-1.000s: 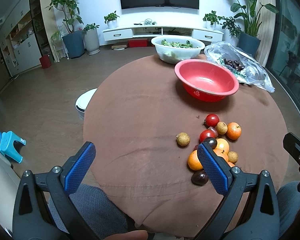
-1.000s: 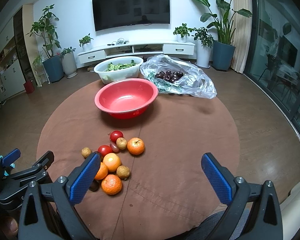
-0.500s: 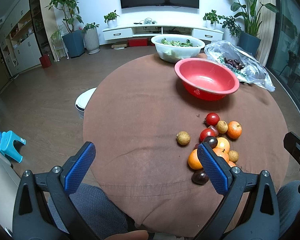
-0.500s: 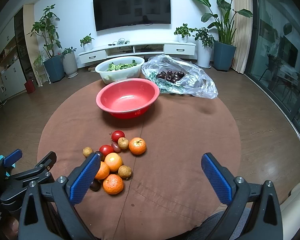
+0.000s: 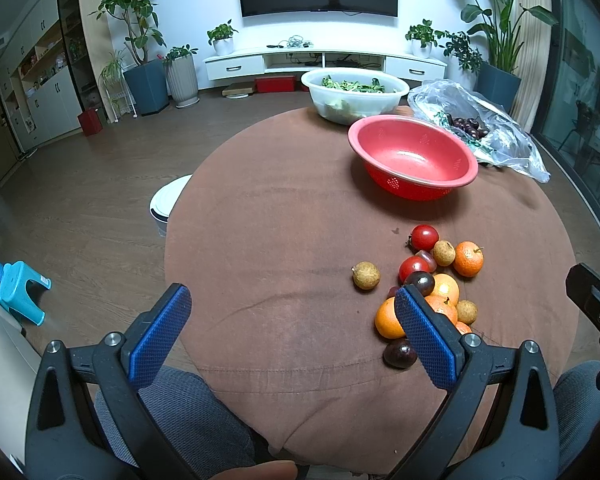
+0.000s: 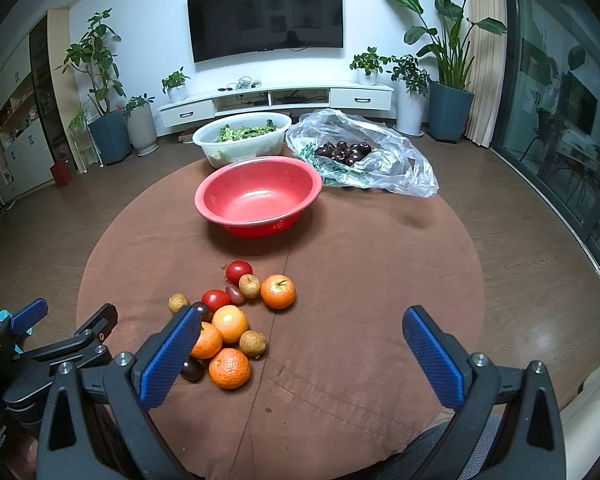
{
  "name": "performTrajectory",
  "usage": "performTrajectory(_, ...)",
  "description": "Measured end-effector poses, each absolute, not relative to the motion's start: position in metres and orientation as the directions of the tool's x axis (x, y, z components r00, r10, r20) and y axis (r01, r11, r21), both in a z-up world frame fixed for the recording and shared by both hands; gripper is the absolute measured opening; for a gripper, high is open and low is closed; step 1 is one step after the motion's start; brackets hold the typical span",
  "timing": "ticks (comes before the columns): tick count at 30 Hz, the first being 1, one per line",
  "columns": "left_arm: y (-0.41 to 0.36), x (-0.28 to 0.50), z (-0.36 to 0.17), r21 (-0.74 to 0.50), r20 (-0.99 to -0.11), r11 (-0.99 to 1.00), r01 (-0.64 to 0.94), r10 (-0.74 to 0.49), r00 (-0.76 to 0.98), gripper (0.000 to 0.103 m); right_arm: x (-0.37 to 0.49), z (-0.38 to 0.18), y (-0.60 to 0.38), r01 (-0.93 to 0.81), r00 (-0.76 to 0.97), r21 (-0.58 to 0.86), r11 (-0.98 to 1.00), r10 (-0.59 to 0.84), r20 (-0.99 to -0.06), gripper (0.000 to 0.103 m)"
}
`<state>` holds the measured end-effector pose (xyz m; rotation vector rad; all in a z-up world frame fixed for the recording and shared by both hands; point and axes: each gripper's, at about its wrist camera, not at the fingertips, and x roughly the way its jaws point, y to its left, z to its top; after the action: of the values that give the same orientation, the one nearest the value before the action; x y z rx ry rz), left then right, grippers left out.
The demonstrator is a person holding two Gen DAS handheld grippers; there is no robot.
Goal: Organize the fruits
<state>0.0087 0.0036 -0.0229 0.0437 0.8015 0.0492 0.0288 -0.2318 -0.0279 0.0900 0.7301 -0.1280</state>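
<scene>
Both my grippers spread wide and empty, left gripper (image 5: 292, 334) and right gripper (image 6: 300, 350) above the table's (image 6: 372, 280) near edge, fruit pile (image 6: 232, 320) loose on the brown cloth, red bowl (image 6: 258, 200) well beyond it.

A matt brown cloth (image 6: 360, 280) with stitched seams covers the round worktop, and on it the red bowl (image 6: 260, 200) looks like glossy plastic (its sides are perforated), while the white basin (image 6: 240, 144) behind is duller, translucent plastic. The bag (image 6: 380, 160) is thin, crinkled clear film. The oranges (image 6: 278, 291) have shiny, pitted skins, the tomatoes (image 6: 238, 271) are smooth and glossy, and the floor (image 6: 520, 240) is satin wood planking.
</scene>
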Motion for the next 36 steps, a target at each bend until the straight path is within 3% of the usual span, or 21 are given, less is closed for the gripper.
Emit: performTrajectory(36,0.0035,0.0082,-0.0271,0.061,-0.72,0.998,-0.026,0.062,0.691,0.103,0.0303,-0.0308,-0.2299,0.145,0.735,0.039,0.989,-0.081,-0.673,0.103)
